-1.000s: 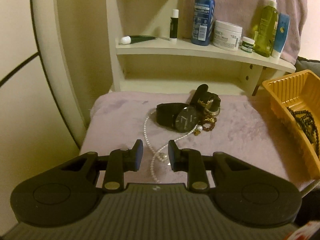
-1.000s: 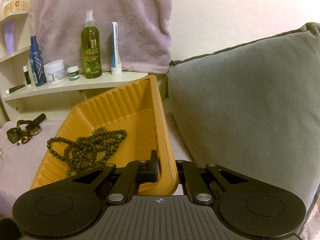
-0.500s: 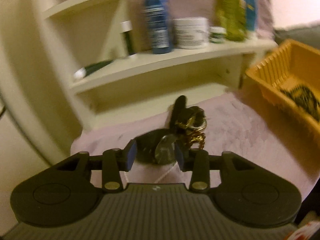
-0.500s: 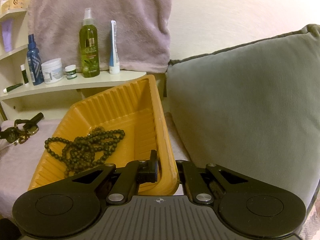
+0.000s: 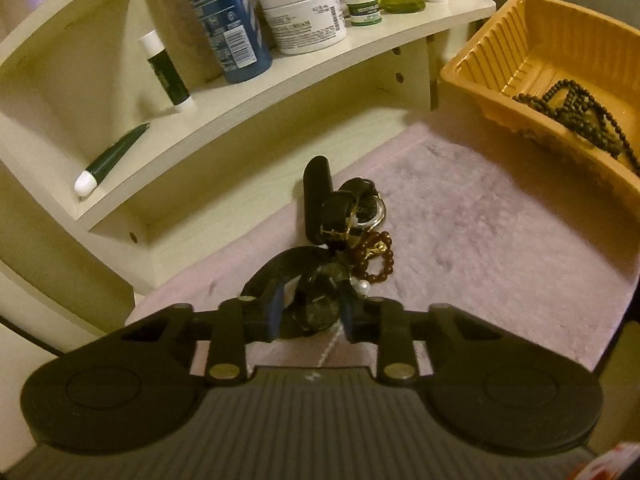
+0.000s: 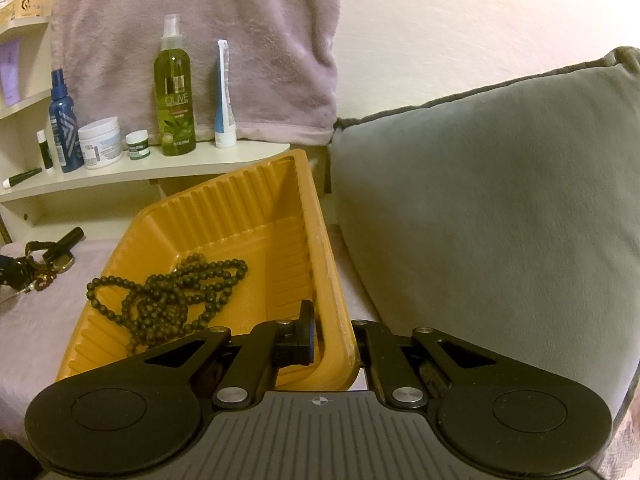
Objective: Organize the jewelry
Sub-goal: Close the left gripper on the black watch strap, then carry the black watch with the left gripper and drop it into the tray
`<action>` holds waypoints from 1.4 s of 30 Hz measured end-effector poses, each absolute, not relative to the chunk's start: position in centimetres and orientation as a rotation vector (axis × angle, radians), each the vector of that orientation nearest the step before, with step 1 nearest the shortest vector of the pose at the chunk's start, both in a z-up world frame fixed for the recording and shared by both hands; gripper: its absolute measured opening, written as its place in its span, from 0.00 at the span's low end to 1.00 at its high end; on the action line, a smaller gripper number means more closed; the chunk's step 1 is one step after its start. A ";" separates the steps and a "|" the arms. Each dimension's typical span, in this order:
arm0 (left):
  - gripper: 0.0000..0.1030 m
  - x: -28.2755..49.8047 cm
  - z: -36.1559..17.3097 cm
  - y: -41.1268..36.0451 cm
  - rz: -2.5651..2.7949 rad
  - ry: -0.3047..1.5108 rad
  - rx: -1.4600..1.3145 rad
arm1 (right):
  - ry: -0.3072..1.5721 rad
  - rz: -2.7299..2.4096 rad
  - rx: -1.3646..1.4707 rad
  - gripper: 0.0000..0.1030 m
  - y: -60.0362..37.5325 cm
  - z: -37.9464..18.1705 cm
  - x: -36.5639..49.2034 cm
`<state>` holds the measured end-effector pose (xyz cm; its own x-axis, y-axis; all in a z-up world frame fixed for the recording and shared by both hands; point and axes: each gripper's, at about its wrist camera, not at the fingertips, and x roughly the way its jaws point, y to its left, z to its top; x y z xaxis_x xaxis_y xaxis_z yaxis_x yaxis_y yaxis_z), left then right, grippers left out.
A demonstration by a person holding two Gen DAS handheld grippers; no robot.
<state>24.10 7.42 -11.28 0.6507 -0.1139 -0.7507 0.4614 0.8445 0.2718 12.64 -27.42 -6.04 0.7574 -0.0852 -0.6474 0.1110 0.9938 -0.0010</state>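
Left wrist view: left tongs (image 5: 310,310) point down at a black round-faced wristwatch (image 5: 308,304) lying on the pale pink fluffy cloth (image 5: 480,248); the watch face sits between the two fingers and the jaws are closing; whether the pads already touch it I cannot tell.
Jewelry pile: just beyond that watch, near the cloth's back edge, lie a second black-strapped watch with a gold-rimmed dial (image 5: 352,212), a reddish-brown bead bracelet (image 5: 376,260) and a white pearl strand (image 5: 364,286), all touching one another.
Right wrist view: right tongs (image 6: 334,340) are clenched on the near right rim of the orange ribbed plastic tray (image 6: 248,200), one finger inside the wall, one outside.
Tray: stands at the right side of the cloth, beside a grey-green cushion (image 6: 500,208).
Tray contents: a long dark bead necklace (image 6: 172,296) lies heaped on the tray's floor.
Shelf: cream wooden shelf (image 5: 328,60) behind the cloth carries a blue bottle (image 5: 224,20), a white cream jar (image 5: 304,16) and a green olive spray bottle (image 6: 175,92).
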 end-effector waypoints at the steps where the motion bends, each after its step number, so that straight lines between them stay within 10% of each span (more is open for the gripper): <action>1: 0.19 24.1 -11.1 7.6 -0.346 0.808 0.462 | 0.703 -0.106 0.037 0.06 -27.4 -6.0 12.6; 42: 0.08 20.3 -4.1 -1.4 -0.513 0.716 0.179 | 0.680 -0.096 0.063 0.05 -27.2 -5.8 12.6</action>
